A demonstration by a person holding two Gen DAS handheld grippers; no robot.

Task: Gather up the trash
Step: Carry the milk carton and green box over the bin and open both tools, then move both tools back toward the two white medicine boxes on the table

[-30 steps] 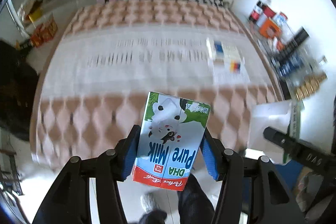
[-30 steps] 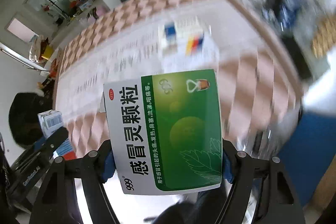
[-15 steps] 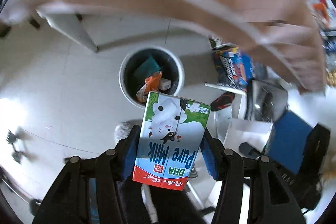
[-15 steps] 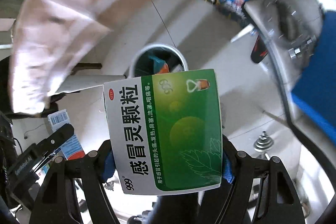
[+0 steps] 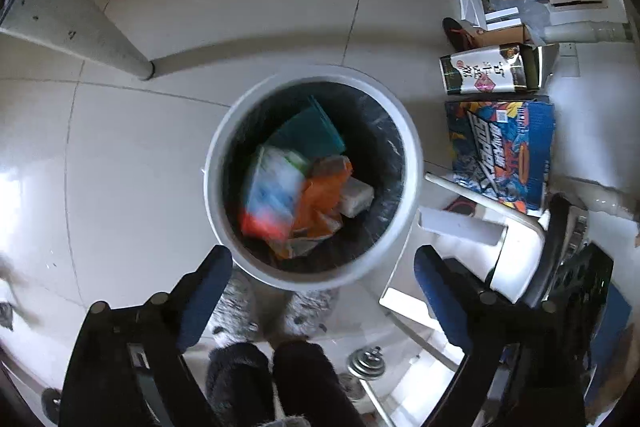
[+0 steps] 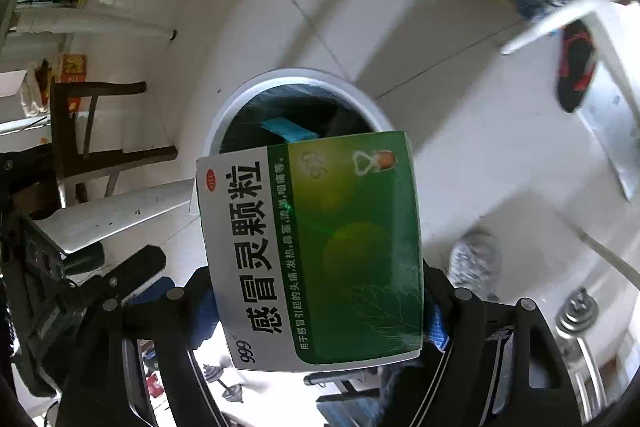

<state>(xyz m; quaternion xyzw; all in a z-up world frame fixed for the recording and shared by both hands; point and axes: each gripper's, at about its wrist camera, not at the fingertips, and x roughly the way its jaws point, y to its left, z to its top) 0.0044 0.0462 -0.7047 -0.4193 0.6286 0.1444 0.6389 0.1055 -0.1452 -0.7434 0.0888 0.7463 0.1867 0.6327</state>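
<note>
In the left wrist view, the left gripper [image 5: 322,267] is hanging over the round white plastic trash bin with a black liner bag [image 5: 224,131], which is standing on the pale tiled floor [image 5: 120,155] just ahead of the fingertips. Its two blue-padded fingers [image 5: 204,291] are standing wide apart and nothing is between them. Ahead of the fingers, inside the bin, a blurred white, blue and red milk carton [image 5: 272,199] is lying or falling; the blur is not letting me say which. Beside it, further to the right, an orange crumpled wrapper [image 5: 324,195], a teal flat box [image 5: 308,135] and a small white block [image 5: 356,197] are lying at the bottom. Right of the gripper, outside the bin, a blue printed cardboard box [image 5: 504,155] is sitting on the floor.

In the right wrist view, the right gripper [image 6: 320,299] is pressing its fingers on both sides of a flat green and white cardboard medicine box with Chinese print [image 6: 312,251]. The box is standing up between the fingers and is covering the near part of the bin [image 6: 224,115], which is just ahead of and below it.

As I judge it, the carton is already in the bin, so this part is done. The medicine box is not released yet; it is needing to come a little forward over the opening before the right fingers are opening. Whether more trash is waiting elsewhere, these views are not showing.
</note>
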